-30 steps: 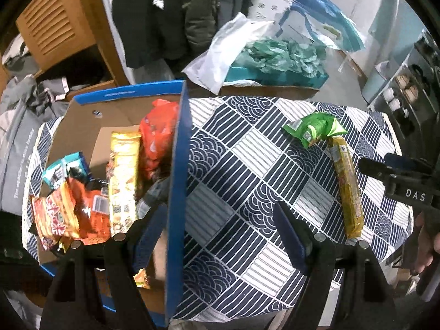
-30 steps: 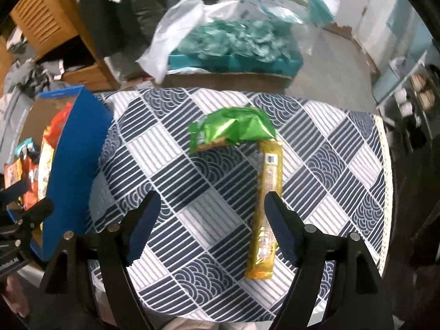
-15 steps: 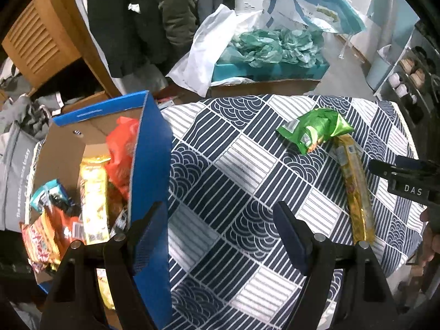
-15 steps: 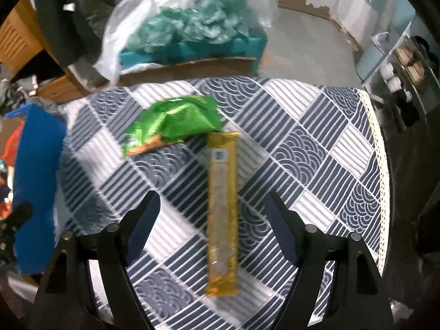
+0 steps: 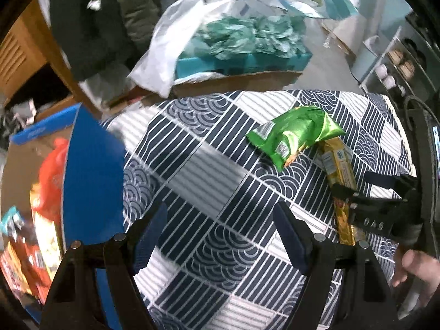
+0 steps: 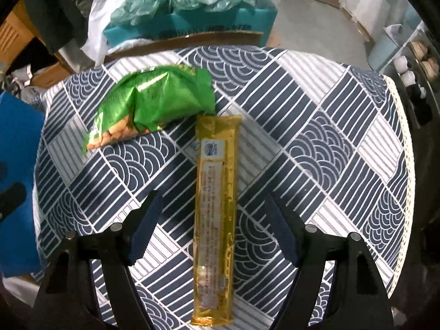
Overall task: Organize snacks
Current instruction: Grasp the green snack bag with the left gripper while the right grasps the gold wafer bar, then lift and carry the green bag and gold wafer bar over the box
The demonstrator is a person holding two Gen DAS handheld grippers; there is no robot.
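Glossy gold packet (image 6: 215, 217), long and flat, beside crinkled green bag (image 6: 154, 104)

In the left wrist view the snacks (image 5: 41, 220) in the blue box (image 5: 90, 181) are smeared by blur, so their labels cannot be read, and the picture's left edge cuts the box off. The right claw (image 5: 376, 209) covers the middle of the long yellow packet (image 5: 339, 170) there. In the right wrist view the packet's small print is too fine to read, and the bench (image 6: 330, 126) runs under the claw arms.
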